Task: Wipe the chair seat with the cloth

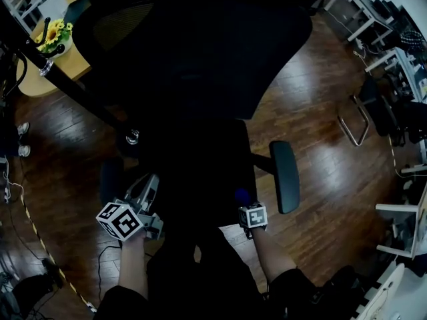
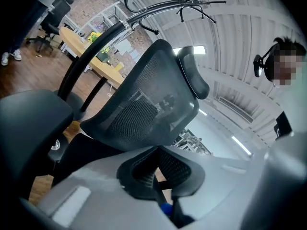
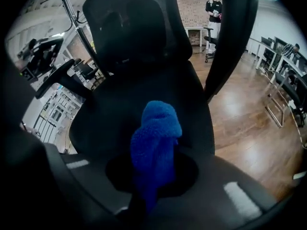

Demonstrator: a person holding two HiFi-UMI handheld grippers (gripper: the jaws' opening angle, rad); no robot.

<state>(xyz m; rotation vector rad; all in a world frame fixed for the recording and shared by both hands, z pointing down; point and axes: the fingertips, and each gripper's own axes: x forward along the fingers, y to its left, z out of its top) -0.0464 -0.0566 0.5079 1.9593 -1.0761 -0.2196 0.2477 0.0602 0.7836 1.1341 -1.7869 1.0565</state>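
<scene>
Above the seat's front edge: the right gripper (image 1: pixel 244 204) is held, its jaws clamped on the cloth (image 3: pixel 156 143).
Cloth: blue and fluffy, bunched into a lump that sticks out past the jaws toward the seat (image 3: pixel 110 109); whether the seat is touched cannot be told.
Left gripper (image 1: pixel 148 189): jaws are closed together with nothing gripped (a small blue speck at their base is too small to be identified). It is held at the seat's left front edge and pointed up at the mesh backrest (image 2: pixel 144 104).
Chair (image 1: pixel 200 45): black, set on a wooden floor (image 1: pixel 320 152). Its right armrest (image 1: pixel 285 177) is seen just beside the right gripper.
Background: sunflowers (image 1: pixel 55 33) are set on a round table (image 1: pixel 37 82) well apart from the chair, and a black coat rack (image 2: pixel 96 41) is seen near the table.
</scene>
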